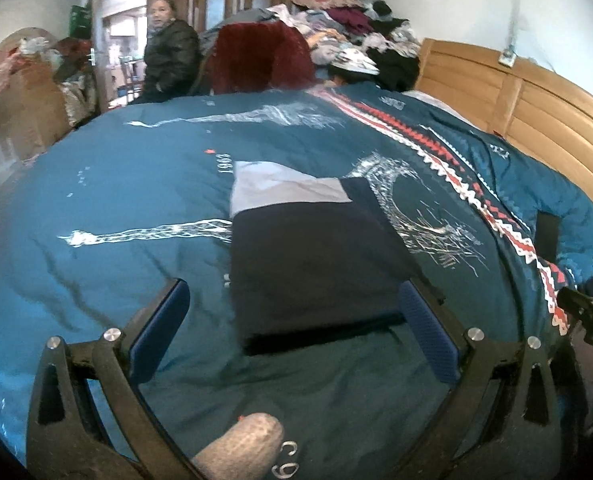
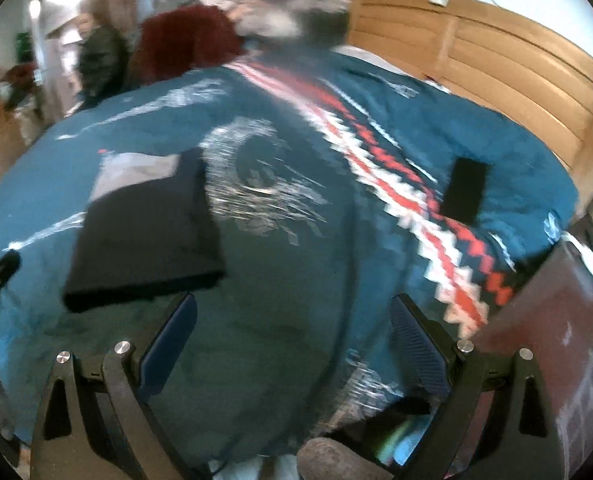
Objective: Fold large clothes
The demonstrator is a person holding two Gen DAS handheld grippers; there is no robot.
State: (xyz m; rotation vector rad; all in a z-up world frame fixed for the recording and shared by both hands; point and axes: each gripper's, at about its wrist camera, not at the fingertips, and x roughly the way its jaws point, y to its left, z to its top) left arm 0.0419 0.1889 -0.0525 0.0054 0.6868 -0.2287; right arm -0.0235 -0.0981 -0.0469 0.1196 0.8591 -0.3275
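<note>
One garment looks pretty much done from where I'm standing: the dark navy folded piece (image 1: pixel 312 264) with a grey panel at its far end is lying flat in a tidy rectangle on the teal duvet (image 1: pixel 128 208), just beyond my left gripper (image 1: pixel 296 328). That one's fingers (image 1: pixel 164 328) are spread wide open and holding nothing, hovering over the near edge of the fold. My right gripper (image 2: pixel 292 344) is the same deal, open and empty, off to the right of the garment over bare duvet; that view is blurry so I can't say much more. As for what's left, I'd guess plenty, because there's a big messy heap of clothes (image 1: pixel 356 36) at the far end of the bed, plus a dark red fuzzy thing (image 1: pixel 260 56) next to it. The bed itself is soft and a bit wrinkled, with a red and white zigzag stripe (image 1: pixel 456 176) running across it, so not exactly a crisp folding surface. A small black rectangle (image 2: pixel 466 188) sits on the right side, can't tell what it is. Wooden headboard (image 1: pixel 536 120) on the right, a person in a dark jacket (image 1: pixel 168 60) at the far left by a doorway.
</note>
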